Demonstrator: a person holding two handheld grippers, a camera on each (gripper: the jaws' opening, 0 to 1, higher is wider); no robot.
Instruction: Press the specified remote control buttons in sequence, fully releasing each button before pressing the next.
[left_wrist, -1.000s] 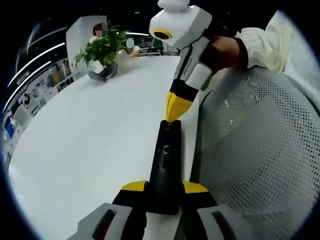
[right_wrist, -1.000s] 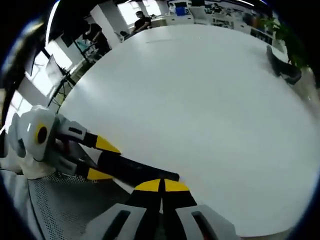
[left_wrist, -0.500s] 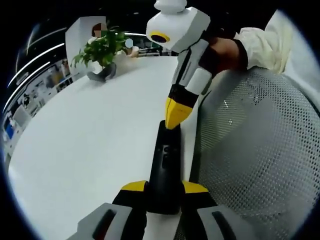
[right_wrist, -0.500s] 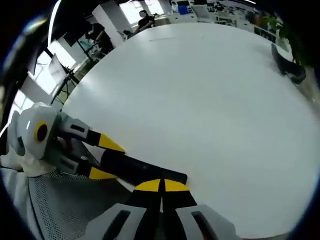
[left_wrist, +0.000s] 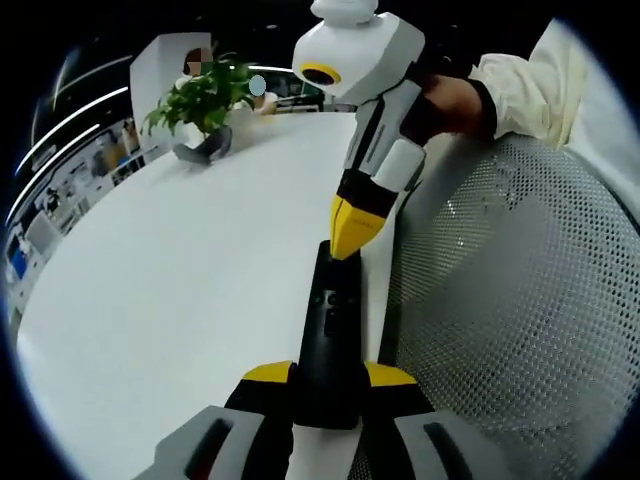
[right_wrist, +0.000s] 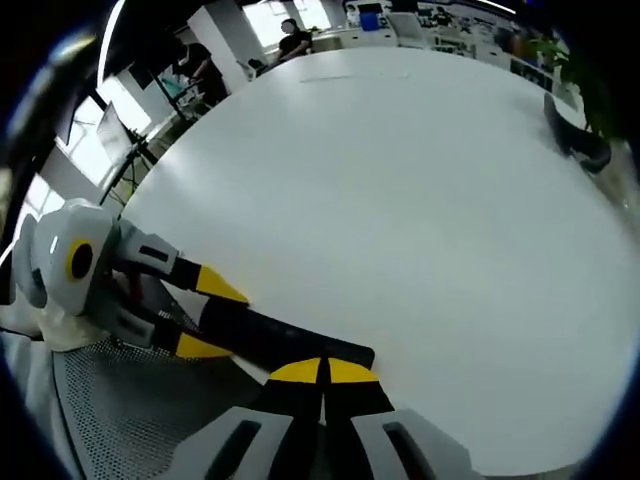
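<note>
- Left tool (left_wrist: 328, 380) pinches the near end of the black remote (left_wrist: 332, 330), held over the white table (left_wrist: 180, 290) edge.
- Right tool (left_wrist: 349, 235), jaws pressed together, tip on the remote's far end.
- Judgement: press straight down, lift fully clear before the next button.

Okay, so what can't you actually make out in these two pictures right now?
- Remote buttons, left gripper view: too small and dark to read.
- Whether the right gripper actually presses a button, left gripper view: its closed yellow tips cover the contact spot.
- Near end of the remote, left gripper view: hidden between the left gripper fingers.
- Far end of the remote, right gripper view: covered by the right gripper's own tips.
- Plant pot: blurred by distance.
</note>
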